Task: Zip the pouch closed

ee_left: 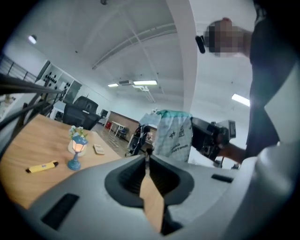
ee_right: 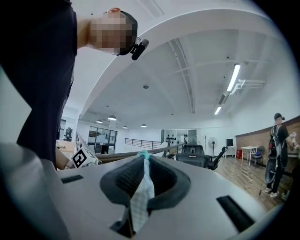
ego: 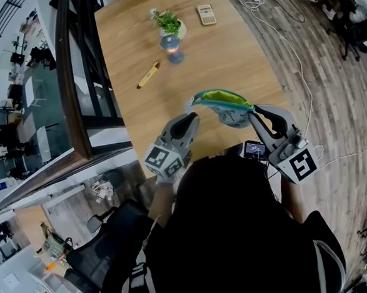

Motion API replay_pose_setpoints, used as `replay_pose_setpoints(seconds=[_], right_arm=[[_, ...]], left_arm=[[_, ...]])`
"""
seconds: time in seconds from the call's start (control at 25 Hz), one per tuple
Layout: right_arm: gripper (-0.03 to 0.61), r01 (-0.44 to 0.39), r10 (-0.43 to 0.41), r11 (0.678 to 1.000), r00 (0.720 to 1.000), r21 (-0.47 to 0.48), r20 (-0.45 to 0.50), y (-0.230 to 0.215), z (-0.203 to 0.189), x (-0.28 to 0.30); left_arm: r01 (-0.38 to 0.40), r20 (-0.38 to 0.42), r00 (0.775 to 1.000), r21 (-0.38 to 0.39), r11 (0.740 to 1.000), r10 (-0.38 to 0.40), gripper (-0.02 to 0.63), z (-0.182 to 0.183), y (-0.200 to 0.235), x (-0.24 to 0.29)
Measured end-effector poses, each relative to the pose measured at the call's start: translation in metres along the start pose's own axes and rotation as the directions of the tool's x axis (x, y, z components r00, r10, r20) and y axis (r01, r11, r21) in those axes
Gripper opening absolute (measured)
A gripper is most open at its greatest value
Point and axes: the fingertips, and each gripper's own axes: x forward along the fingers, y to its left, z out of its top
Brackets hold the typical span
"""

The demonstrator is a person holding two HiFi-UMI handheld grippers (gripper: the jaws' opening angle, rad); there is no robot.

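Airborne pouch (ego: 228, 111) over table's (ego: 240, 54) near edge

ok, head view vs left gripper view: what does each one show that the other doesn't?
Head view only: the pouch with its mouth open and yellow-green lining showing, and the left gripper seen from outside. Left gripper view only: that gripper's jaws shut, the printed side of the pouch, ceiling lights. Both: the pouch held by the right gripper, lamp, yellow marker, calculator, table.

Head view looks steeply down from the bench (ego: 240, 57) edge at 6 o'clock; gripper views face level, close; left one shares the bench and pouch (ego: 227, 105).
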Motion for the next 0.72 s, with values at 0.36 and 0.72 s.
replay_pose_setpoints(seconds=[0.36, 0.72], right_arm=[[0.046, -0.015, 0.016, 1.0, 0.998, -0.013, 0.054, 0.004, 0.011, -0.006], [0.046, -0.042, 0.045, 0.999, 0.993, -0.025, 0.112, 0.007, 0.019, -0.016]], left_arm=[[0.228, 0.176, 0.966, -0.238, 0.944, -0.189, 0.117, 0.027, -0.014, -0.016], [0.756, 0.709, 0.645, -0.537, 0.374, -0.284, 0.188, 0.087, -0.014, -0.056]])
